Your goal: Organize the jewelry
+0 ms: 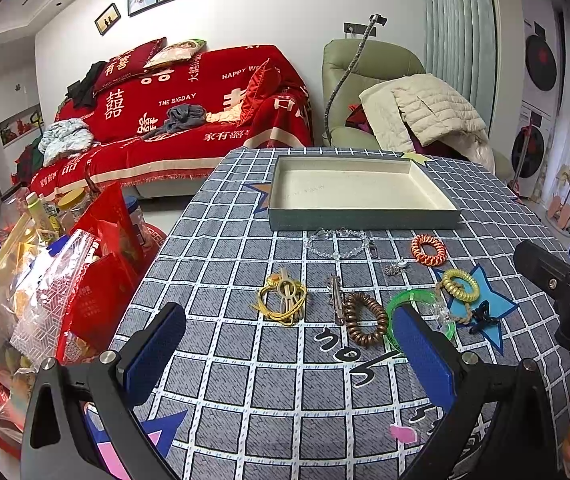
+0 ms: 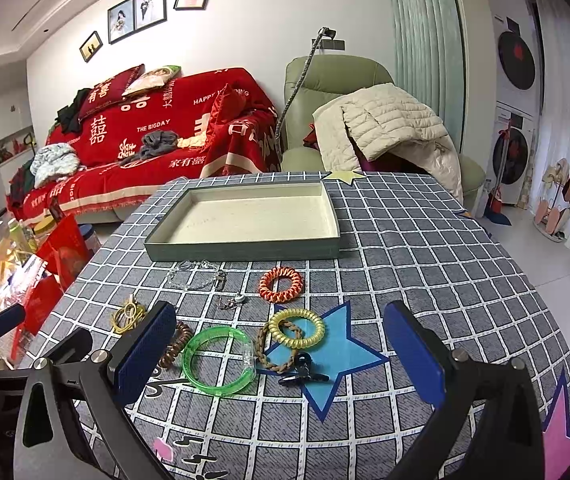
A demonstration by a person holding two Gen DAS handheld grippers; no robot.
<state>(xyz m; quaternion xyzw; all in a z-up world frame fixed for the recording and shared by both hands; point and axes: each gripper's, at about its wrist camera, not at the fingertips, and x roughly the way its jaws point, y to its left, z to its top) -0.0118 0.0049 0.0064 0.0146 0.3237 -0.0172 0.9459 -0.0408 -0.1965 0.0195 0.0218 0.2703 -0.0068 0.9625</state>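
Both tools (image 1: 285,344) (image 2: 281,352) wide open, empty, above scattered jewelry (image 2: 221,360).

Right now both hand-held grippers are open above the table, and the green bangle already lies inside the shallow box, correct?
Not quite. Both are open, the left hand-held gripper and the right hand-held gripper, but the green bangle lies on the checked tablecloth, in front of the shallow box, which holds nothing. The right wrist view shows this.

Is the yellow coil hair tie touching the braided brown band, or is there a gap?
Touching. In the right wrist view the yellow coil tie lies overlapping the braided band; the band's upper end runs through its ring.
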